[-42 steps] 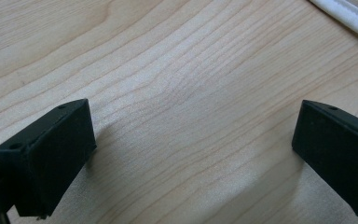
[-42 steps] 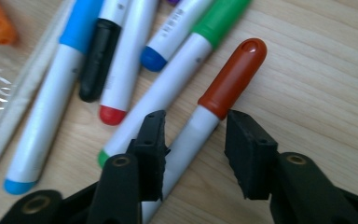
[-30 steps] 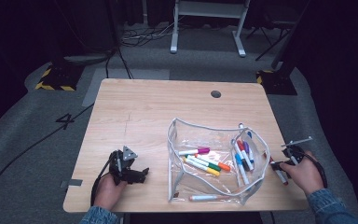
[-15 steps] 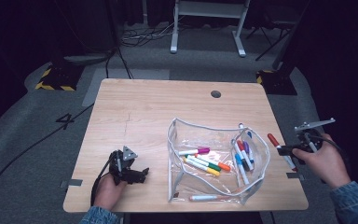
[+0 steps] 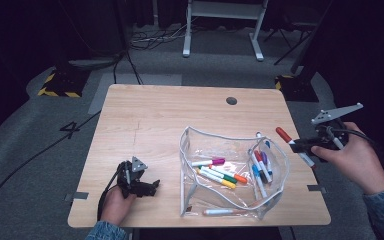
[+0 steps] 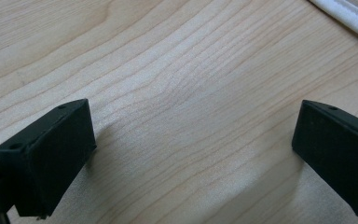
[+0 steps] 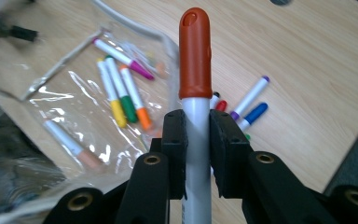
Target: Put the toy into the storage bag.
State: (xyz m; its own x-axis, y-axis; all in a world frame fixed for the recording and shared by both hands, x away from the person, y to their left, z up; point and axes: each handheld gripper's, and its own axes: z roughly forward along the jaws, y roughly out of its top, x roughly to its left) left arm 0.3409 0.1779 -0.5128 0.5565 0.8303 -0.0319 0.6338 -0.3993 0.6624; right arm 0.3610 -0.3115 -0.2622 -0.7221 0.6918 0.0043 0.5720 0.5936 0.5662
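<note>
I have the red-capped marker (image 7: 195, 93) pinched in my right tongs (image 7: 197, 135), the two pads pressed flat against its white barrel just below the cap, so the cap end sticks out ahead of the jaws. In the high view that marker (image 5: 291, 143) hangs in the air off the tabletop's (image 5: 170, 115) 3 o'clock edge, cap pointing in toward the clear zip pouch (image 5: 230, 175), with my right tongs (image 5: 305, 145) holding it clear of the wood.

My left tongs (image 5: 147, 187) sit at about 8 o'clock on the tabletop, near the front edge and well apart from the pouch. Their jaws stand spread wide with bare wood grain between them and nothing gripped.

As I read it, the job is gathering markers into the pouch, and it is well along. A cluster with pink, yellow, green and orange caps (image 5: 217, 172) lies on the pouch's clear sheet near its middle, and another bunch with blue, red and purple caps (image 5: 260, 165) lies toward its 3 o'clock side. I cannot tell whether each of those is truly inside or just on top of the plastic. One marker with a pale orange cap (image 5: 225, 212) lies at the pouch's 6 o'clock edge.

What is left, I judge: carry the red-capped marker over the pouch's open mouth, let it go, deal with any strays, and close the pouch.
</note>
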